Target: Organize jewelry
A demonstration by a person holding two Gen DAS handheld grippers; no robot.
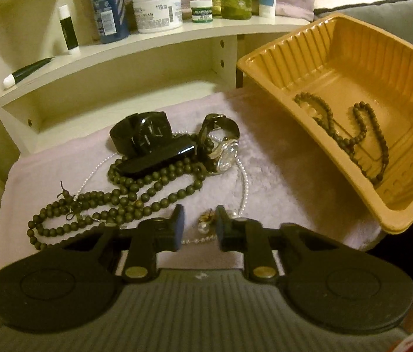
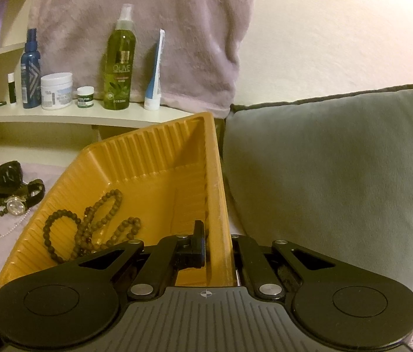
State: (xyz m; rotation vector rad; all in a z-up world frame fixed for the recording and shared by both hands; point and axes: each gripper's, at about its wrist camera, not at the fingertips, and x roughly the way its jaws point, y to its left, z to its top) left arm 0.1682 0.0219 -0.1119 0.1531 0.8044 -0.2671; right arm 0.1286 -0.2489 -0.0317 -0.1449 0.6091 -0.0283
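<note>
Yellow plastic tray [image 2: 153,158] clamped by its right wall in the right gripper [image 2: 218,246].
Lower centre, the left gripper [image 1: 199,228] stands released around a pearl earring [image 1: 203,225].

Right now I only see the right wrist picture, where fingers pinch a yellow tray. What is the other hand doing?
Observer: The left fingers hover low over a pearl necklace on the towel.
Operator: Are they gripping it?
Observer: No. A pearl pendant shows in the gap, but the fingers do not press on it.
Operator: What else is unsorted?
Observer: A long dark bead strand coils left of those fingers.
</note>
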